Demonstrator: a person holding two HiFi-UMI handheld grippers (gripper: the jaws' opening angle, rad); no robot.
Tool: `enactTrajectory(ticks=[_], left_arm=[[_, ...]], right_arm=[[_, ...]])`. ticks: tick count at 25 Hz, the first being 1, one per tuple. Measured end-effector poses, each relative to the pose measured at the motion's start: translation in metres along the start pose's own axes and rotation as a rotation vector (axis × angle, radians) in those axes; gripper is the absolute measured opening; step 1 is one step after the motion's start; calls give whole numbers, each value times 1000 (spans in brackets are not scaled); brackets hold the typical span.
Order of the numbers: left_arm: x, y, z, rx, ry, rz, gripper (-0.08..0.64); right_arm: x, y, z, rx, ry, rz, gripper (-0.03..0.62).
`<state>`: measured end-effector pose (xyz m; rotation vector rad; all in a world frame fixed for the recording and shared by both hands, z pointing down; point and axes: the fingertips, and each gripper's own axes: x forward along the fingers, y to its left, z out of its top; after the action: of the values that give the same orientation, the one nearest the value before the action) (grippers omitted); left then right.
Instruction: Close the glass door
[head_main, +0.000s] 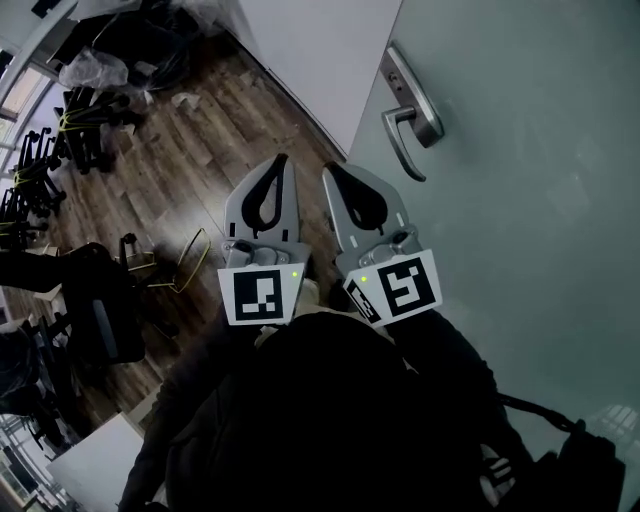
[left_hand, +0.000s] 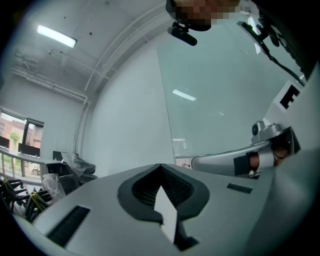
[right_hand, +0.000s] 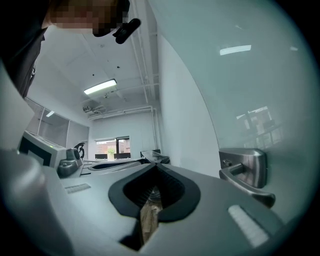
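Filling the right side of the head view, the frosted pale-green glass door (head_main: 520, 200) is recorded, with its brushed-metal lever handle (head_main: 408, 118) mounted close to the door's edge. The right gripper (head_main: 329, 171) is held near that edge, below the handle and apart from it, its jaws pressed together on nothing. The left gripper (head_main: 283, 160) is held just beside it, likewise closed and empty. A dark wood plank floor (head_main: 190, 150) is seen beneath, with black office chairs (head_main: 40, 160) at far left.

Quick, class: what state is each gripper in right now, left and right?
Left gripper: closed, jaws together, holding nothing.
Right gripper: closed, jaws together, holding nothing, not on the door handle.
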<state>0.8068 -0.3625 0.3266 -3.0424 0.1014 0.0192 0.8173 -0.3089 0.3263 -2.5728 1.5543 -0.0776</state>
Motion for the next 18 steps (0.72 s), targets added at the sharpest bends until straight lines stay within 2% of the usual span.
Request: enactTrajectory(ticks=[8, 13, 16, 18], left_arm=[[46, 32, -13, -27, 7, -66, -3], [68, 19, -2, -25, -21, -107, -3], [83, 5, 8, -34, -42, -121, -3], [92, -4, 12, -36, -46, -132, -3]], right_arm=[[39, -33, 8, -33, -17, -110, 2], [37, -62, 29, -66, -46, -165, 2], [33, -72, 43, -76, -62, -147, 2], [30, -74, 54, -131, -68, -144, 2]])
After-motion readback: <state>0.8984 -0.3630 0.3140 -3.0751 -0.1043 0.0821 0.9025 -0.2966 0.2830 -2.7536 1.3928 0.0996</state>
